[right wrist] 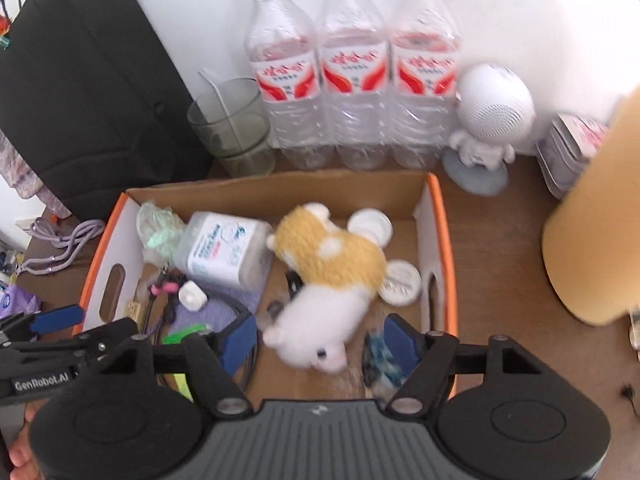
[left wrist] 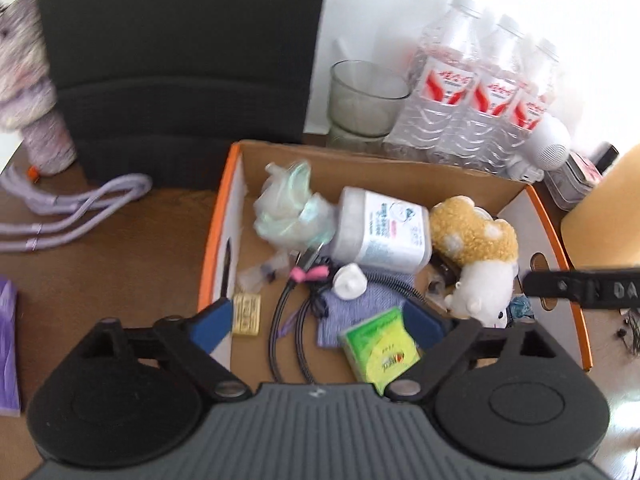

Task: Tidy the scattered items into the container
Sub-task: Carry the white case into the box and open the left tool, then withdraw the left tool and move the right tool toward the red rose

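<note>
An orange-rimmed cardboard box (left wrist: 557, 236) (right wrist: 447, 248) holds a yellow-and-white plush toy (left wrist: 476, 248) (right wrist: 332, 272), a white jar (left wrist: 380, 232) (right wrist: 224, 248), a crumpled plastic bag (left wrist: 288, 208), a purple cloth (left wrist: 360, 304), black cables (left wrist: 280, 328) and a green packet (left wrist: 380, 348). My left gripper (left wrist: 320, 326) hangs open over the box's near-left part; the green packet lies by its right pad. My right gripper (right wrist: 320, 346) is open over the near-right part, with the plush toy's white head lying loose between its fingers. A small blue-black item (right wrist: 380, 360) sits beside its right pad.
Three water bottles (right wrist: 352, 80), a glass cup (right wrist: 232, 128) and a white round-headed figure (right wrist: 488, 120) stand behind the box. A black bag (left wrist: 180, 60) is at the back left, a purple cord (left wrist: 80, 208) to the left, and a tan cylinder (right wrist: 592, 220) to the right.
</note>
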A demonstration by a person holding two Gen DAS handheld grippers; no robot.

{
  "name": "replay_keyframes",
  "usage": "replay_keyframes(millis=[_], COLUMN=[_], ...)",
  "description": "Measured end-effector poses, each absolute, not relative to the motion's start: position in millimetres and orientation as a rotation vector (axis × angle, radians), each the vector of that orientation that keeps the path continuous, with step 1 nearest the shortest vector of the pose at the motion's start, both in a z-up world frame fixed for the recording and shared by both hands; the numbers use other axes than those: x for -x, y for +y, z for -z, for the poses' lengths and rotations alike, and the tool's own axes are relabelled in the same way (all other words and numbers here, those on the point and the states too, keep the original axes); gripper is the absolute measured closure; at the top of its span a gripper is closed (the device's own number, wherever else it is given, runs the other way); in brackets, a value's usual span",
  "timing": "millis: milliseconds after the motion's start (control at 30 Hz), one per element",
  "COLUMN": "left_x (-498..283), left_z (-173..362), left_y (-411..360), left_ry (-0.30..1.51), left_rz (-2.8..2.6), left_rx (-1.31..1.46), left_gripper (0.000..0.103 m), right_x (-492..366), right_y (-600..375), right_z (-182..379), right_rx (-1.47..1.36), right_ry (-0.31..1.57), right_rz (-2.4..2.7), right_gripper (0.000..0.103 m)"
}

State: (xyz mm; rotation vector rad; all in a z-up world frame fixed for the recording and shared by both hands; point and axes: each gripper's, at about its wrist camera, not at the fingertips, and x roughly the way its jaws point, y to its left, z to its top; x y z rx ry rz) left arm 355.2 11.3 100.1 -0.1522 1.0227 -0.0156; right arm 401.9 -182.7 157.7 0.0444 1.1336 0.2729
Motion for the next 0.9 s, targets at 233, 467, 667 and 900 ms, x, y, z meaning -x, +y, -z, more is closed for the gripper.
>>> replay_keyframes(millis=[233,467,667,900], left_x=[-307.8,-253.6,-203.8,-163.5], left_z=[-110.2,-114.9,-105.5,-98.3], left_y=[-5.0,-15.0,-20.3,-29.0], left_ry=[0.977,0.757,0.569,0.452], left_rz=[-0.007,-0.059,-0.059,-0.050], left_rx=[0.092,0.059,0.019,0.011], left_gripper=[0.000,0.000,0.000,0.000], right_x=[-346.9,-287.0,-220.4,-181.8], right_y=[-185.2,-178.2,-183.9,-186.6], right_z=[-153.1,-156.0,-141.4,-130.5], right_rx=[-0.044,0.012,0.027,0.024], right_ry=[1.127,0.897,0.571,0.431], right_rz=[-0.293,-0.286,-0.291,-0.282], right_gripper=[0.018,0.018,0.019,0.018])
